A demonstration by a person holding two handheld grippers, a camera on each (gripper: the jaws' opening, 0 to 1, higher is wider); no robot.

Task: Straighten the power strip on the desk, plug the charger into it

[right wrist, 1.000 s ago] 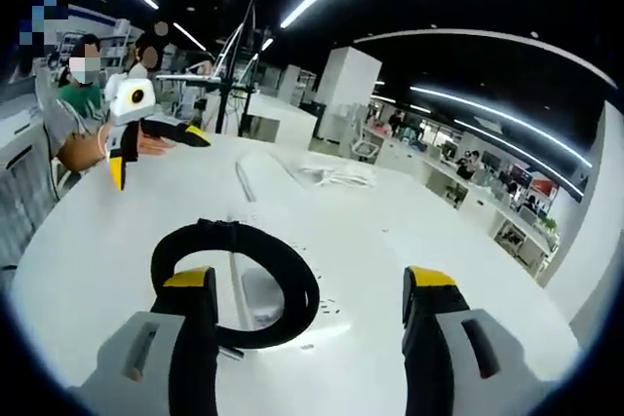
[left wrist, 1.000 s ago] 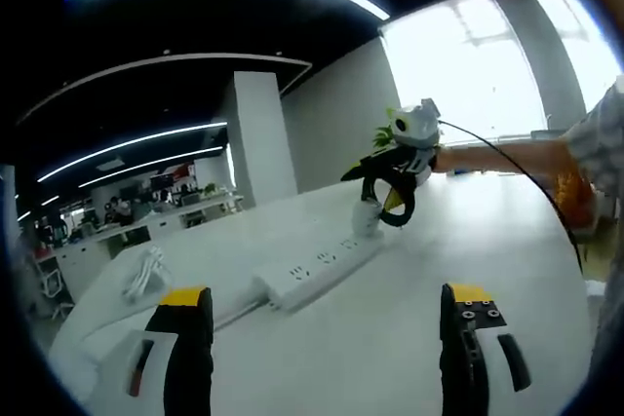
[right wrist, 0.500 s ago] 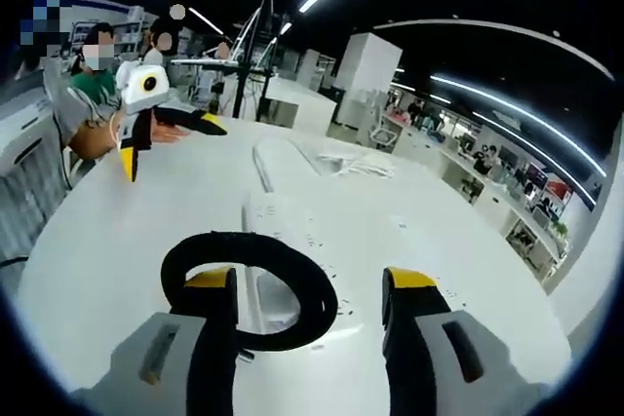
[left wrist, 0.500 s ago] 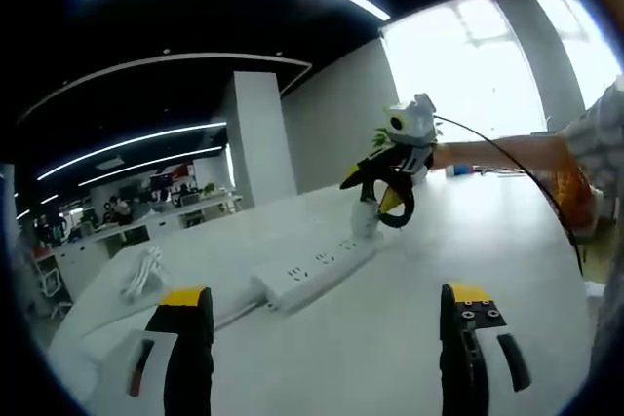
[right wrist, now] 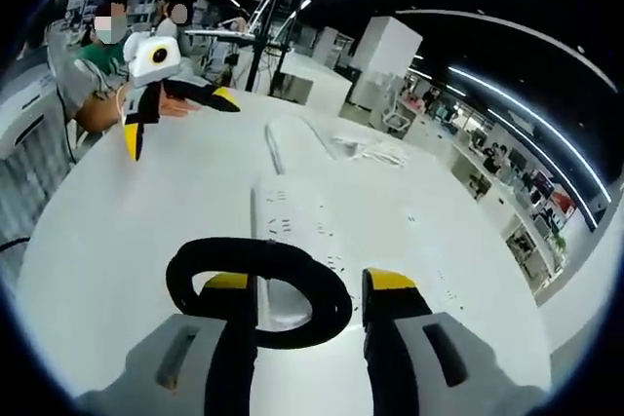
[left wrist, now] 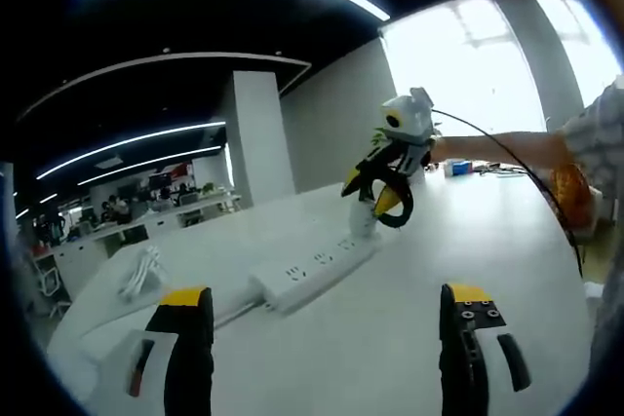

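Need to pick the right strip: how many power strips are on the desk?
1: a long white plastic power strip lies mid-desk, its far end beneath the right tongs. Others may be hidden.

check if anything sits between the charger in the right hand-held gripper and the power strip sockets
Nothing visible does. The white charger sits between the right hand-held gripper jaws with its black cable loop around it, just above the near end of the power strip. The sockets ahead look bare, and the left hand-held gripper hovers far off.
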